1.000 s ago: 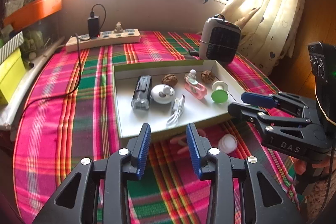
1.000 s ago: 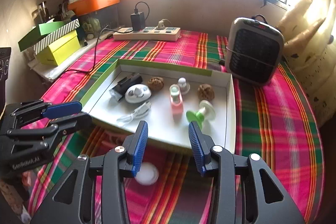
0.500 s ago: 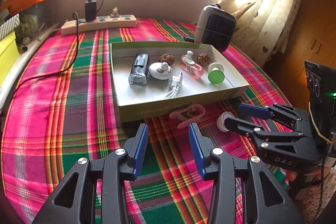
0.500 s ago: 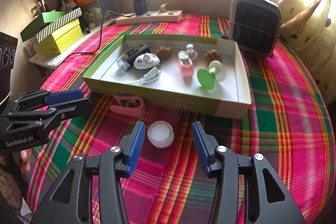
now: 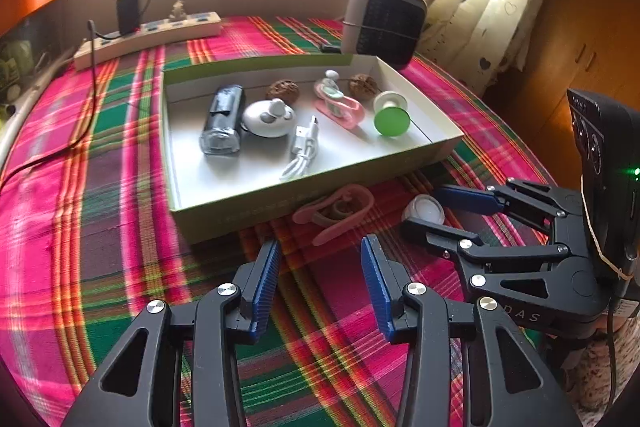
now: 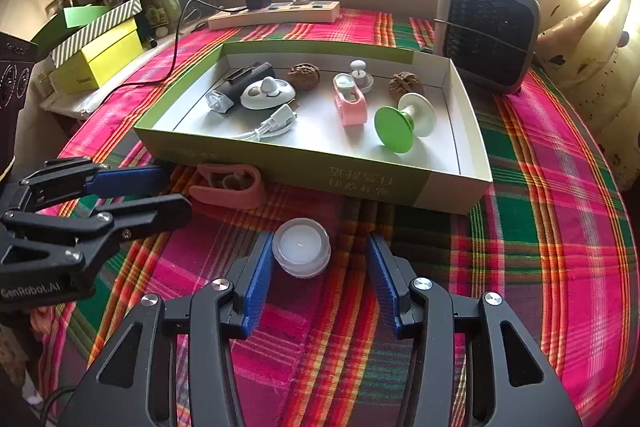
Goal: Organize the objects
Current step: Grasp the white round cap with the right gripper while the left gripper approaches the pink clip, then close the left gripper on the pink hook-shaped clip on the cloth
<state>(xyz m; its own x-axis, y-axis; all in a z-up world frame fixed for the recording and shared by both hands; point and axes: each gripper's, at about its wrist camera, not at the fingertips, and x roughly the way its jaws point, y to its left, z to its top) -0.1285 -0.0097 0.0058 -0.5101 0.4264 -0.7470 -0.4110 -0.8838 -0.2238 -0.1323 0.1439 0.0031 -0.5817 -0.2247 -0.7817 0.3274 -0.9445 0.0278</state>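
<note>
The right gripper [image 6: 318, 285] stands spread over the plaid tablecloth [image 6: 560, 227] with a small white candle [image 6: 301, 246] between its blue fingers, the candle touching or nearly touching the left-hand finger and well clear of the other. The left gripper [image 5: 320, 279], also spread and holding nothing, points at a pink clip [image 5: 334, 209] lying on the cloth just in front of the green-and-white box [image 5: 248, 211]. Inside the box lie a bike light [image 6: 236, 87], a white cable [image 6: 272, 125], a second pink clip [image 6: 351, 101], a green-topped spool [image 6: 396, 129] and two walnuts [image 6: 304, 75]. Beyond stand a small heater [image 6: 486, 29] and a power strip [image 6: 276, 17]. Closing off-centre could likely push the smooth, round candle sideways or squirt it out toward the box wall; the two grippers also work close together and might collide.
</note>
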